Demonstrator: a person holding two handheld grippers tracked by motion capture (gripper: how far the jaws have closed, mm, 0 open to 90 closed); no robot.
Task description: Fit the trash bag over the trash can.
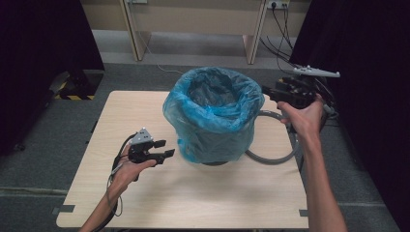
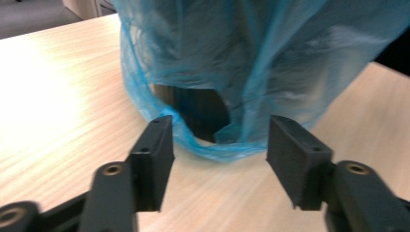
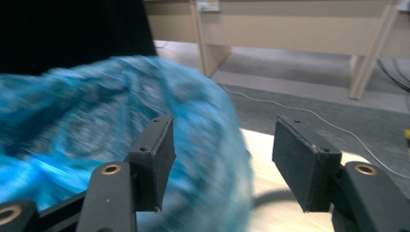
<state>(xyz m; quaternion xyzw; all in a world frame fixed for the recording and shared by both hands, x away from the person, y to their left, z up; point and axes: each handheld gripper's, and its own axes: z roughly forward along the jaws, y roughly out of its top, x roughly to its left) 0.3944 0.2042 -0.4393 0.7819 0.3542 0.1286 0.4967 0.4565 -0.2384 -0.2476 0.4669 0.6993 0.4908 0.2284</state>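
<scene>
A dark bin lined with a blue plastic bag (image 1: 212,113) stands upright in the middle of the light wood table (image 1: 183,198). The bag's loose skirt hangs over the bin's sides down to the tabletop (image 2: 212,145). My left gripper (image 1: 163,148) is open, low over the table, just left of the bag's lower edge with nothing between its jaws. My right gripper (image 1: 267,90) is open, held up at the bin's right rim, pointing at the bag's top (image 3: 121,125). The bin's inside looks dark; I cannot tell its contents.
A grey hose or cable (image 1: 273,159) loops on the table behind and right of the bin. Desk legs (image 1: 133,34) and wall cables (image 1: 280,29) stand on the floor beyond. Black curtains hang on both sides. Bare tabletop lies in front of the bin.
</scene>
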